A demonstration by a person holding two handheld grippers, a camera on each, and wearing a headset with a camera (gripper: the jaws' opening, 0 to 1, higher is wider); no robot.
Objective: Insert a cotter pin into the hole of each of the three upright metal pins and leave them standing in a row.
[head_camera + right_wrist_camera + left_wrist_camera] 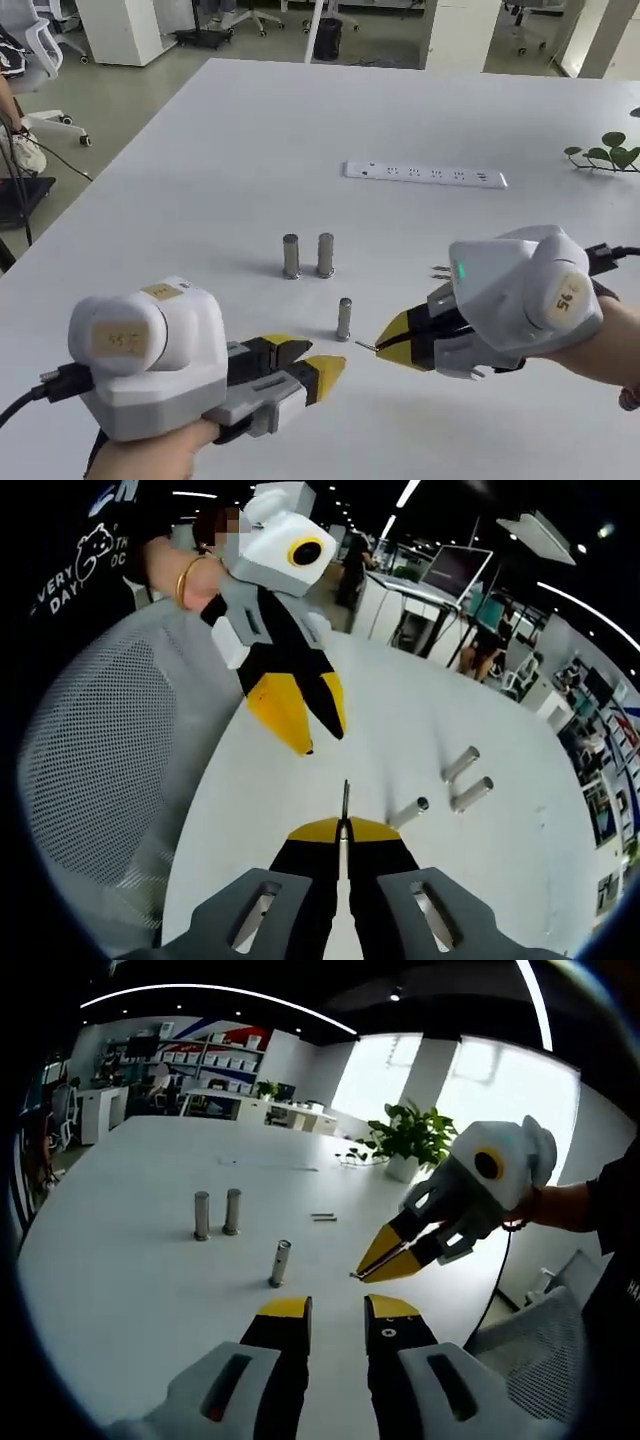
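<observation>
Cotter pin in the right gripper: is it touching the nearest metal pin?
Apart. The left gripper view shows a clear gap between the cotter pin and the nearest metal pin.

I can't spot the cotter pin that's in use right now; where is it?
In the head view the cotter pin sticks out of the shut right gripper, just right of the nearest metal pin, not touching it.

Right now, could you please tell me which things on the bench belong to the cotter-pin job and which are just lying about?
For the job: rear left metal pin, rear right metal pin, near metal pin, cotter pin gripped in the right gripper, small loose pins (probably spare cotter pins), left gripper with jaws open.
Lying about: power strip, plant.
</observation>
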